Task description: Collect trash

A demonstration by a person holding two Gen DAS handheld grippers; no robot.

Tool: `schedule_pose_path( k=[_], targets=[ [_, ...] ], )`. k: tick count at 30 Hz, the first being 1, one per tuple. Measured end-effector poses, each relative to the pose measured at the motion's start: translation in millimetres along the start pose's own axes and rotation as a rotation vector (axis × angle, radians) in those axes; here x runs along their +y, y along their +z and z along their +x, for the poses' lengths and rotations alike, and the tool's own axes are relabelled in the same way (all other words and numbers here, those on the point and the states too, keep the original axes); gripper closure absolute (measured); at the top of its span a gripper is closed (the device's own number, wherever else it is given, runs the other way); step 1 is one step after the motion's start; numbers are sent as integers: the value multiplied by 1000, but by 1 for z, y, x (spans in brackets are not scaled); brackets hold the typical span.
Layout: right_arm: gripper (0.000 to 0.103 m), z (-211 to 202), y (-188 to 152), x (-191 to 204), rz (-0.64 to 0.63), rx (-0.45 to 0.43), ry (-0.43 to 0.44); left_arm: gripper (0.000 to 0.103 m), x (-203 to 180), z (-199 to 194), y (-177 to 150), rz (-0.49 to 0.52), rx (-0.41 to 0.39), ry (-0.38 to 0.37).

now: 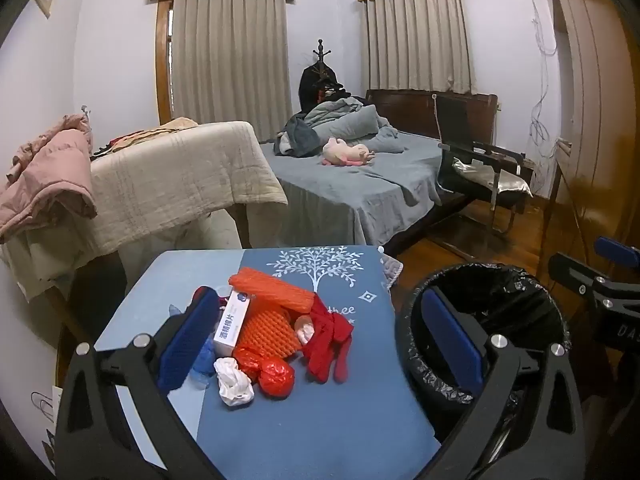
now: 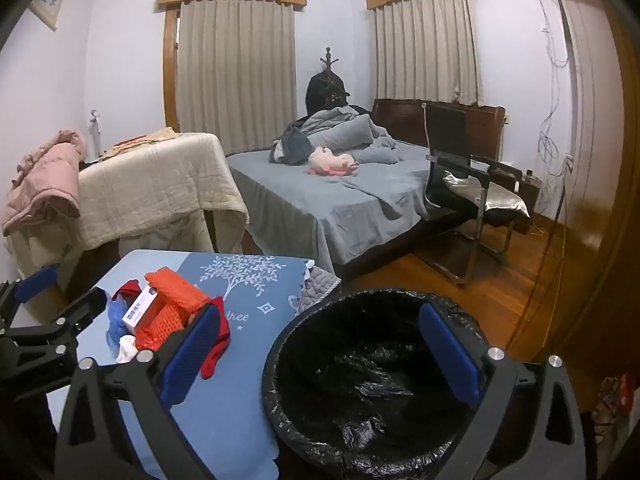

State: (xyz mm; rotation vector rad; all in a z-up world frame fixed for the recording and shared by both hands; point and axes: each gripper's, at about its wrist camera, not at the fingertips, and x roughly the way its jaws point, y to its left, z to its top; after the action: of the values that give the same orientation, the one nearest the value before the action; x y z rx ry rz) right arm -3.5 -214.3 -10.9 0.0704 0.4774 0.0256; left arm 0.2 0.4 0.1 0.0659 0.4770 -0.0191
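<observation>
Collection looks not yet begun: both the left gripper (image 1: 320,344) and right gripper (image 2: 320,354) gape wide, empty. Trash pile (image 1: 272,332) sits mid-table (image 1: 320,432); bin (image 2: 372,372) stands at the table's right edge. Next, close on one piece

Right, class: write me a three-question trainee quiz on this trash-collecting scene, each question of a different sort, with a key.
1. True or false: the bin is lined with a black bag.
2. Where is the trash pile? A on the bed; B on the blue table; C in the bin.
3. Fill in: both the left gripper and right gripper are ____.

Key: 1 true; 2 B; 3 open.
</observation>
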Motion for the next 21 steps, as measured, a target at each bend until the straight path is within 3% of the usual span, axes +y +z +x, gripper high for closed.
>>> schedule_pose_path(
  k=[21],
  targets=[
    [6,0,0,2,0,-1,-1,5,7,1,3,-7,-6,-2]
  ],
)
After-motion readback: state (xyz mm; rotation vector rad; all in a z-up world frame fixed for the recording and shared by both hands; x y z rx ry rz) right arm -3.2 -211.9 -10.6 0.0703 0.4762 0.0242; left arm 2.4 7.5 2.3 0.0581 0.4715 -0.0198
